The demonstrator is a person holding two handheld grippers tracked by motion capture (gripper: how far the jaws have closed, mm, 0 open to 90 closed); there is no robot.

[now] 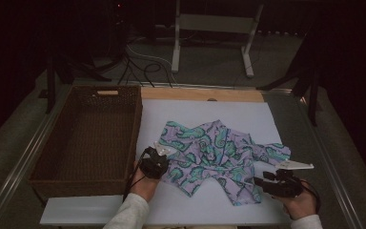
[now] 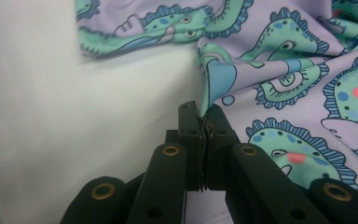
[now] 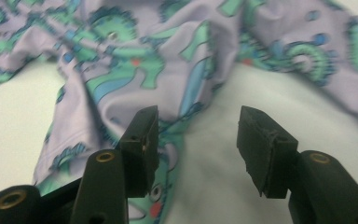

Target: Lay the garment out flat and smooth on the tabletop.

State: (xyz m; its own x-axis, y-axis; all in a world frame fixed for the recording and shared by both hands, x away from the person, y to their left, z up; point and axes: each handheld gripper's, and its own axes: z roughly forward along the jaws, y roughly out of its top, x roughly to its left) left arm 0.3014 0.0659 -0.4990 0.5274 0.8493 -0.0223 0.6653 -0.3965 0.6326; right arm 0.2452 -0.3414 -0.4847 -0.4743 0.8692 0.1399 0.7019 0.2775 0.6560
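The garment [image 1: 219,155] lay crumpled on the white board [image 1: 195,112], right of the basket [image 1: 83,138]. The left gripper [image 2: 204,122] had its jaws pinched shut on the cloth's near-left edge. The right gripper [image 3: 196,128] stood with jaws half apart at the near-right corner — cloth under the left jaw, nothing pressed between them. The risk, as I judged it: if the right jaws closed too far out they'd catch bare board, and a lift from the left alone would drag the bunched fabric — not spread it.
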